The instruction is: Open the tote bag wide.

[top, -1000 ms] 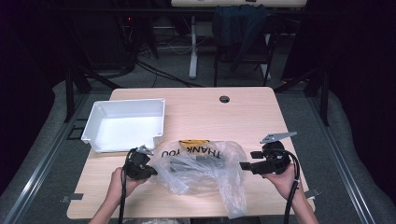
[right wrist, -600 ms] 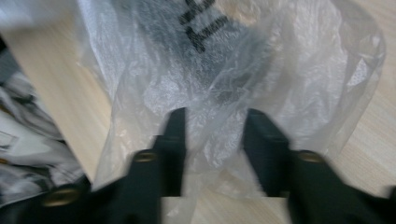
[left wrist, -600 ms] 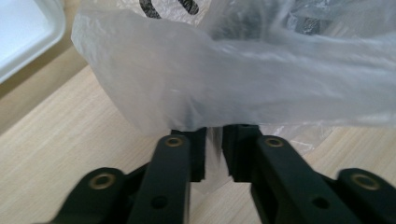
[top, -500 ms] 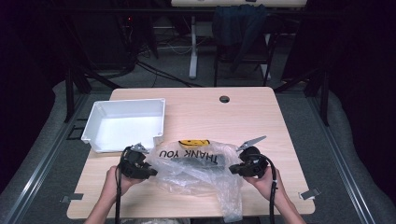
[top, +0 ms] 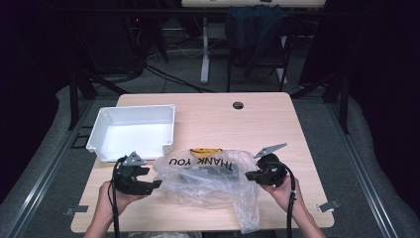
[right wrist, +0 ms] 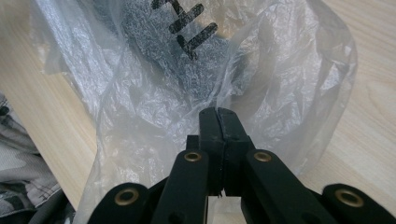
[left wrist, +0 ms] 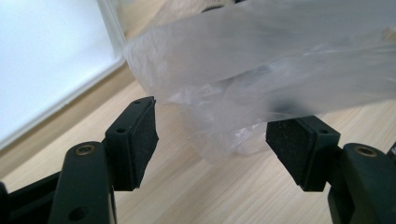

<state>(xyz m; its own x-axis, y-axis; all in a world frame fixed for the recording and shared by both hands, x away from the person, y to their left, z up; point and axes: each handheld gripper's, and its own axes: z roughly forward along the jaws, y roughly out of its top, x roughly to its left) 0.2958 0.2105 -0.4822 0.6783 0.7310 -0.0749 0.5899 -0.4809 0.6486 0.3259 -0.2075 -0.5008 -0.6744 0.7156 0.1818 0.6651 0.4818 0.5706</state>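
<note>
One clear plastic bag (top: 208,181) lies at the lower centre of the surface (top: 257,124), beside one white tray (top: 131,131). The left gripper (left wrist: 210,140) has its fingers apart around the bag's edge; the right gripper (right wrist: 218,116) has its fingers clamped on the bag.

One see-through plastic bag (top: 213,181) with THANK YOU on it, one white tray (top: 132,131) just behind the bag, one wooden table (top: 257,124) under the bag, two grippers, left gripper (top: 148,184) and right gripper (top: 250,174), beside the bag
</note>
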